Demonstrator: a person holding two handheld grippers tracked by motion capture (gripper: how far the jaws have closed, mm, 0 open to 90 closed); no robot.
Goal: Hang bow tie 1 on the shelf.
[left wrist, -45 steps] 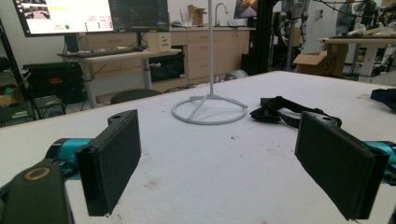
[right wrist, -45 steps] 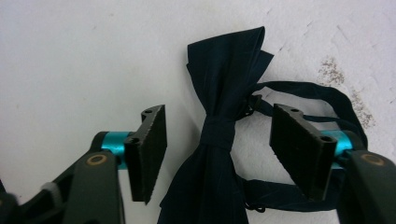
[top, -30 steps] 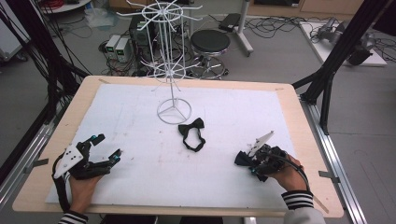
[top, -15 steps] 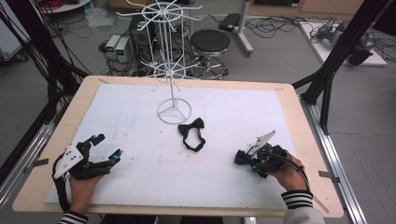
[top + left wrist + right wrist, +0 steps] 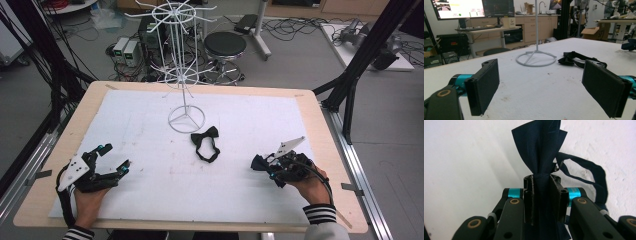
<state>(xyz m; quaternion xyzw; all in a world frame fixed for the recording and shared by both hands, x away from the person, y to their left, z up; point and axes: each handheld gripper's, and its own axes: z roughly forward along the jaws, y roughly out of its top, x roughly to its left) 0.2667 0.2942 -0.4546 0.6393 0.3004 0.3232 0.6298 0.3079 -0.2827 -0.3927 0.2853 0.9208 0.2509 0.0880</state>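
Observation:
A black bow tie (image 5: 206, 142) with its strap looped lies on the white mat in front of the wire stand's ring base (image 5: 186, 120). My right gripper (image 5: 259, 164) rests low at the front right, shut on a second, dark navy bow tie (image 5: 541, 147). Its fabric fans out above the jaws and its strap (image 5: 596, 177) curls off to the right. My left gripper (image 5: 115, 156) sits at the front left, open and holding nothing. Beyond its pads (image 5: 484, 87) I see the stand base (image 5: 536, 58) and the lying bow tie (image 5: 574, 58).
The tall white wire rack (image 5: 182, 45) rises from the ring base at the back middle, with hooks spreading from its pole. The white mat (image 5: 150, 200) covers the wooden table (image 5: 45, 200). Black frame posts (image 5: 350, 85) stand beside the table's right edge.
My right gripper has edged slightly left with the navy bow tie in it. The left gripper and the lying bow tie have stayed put.

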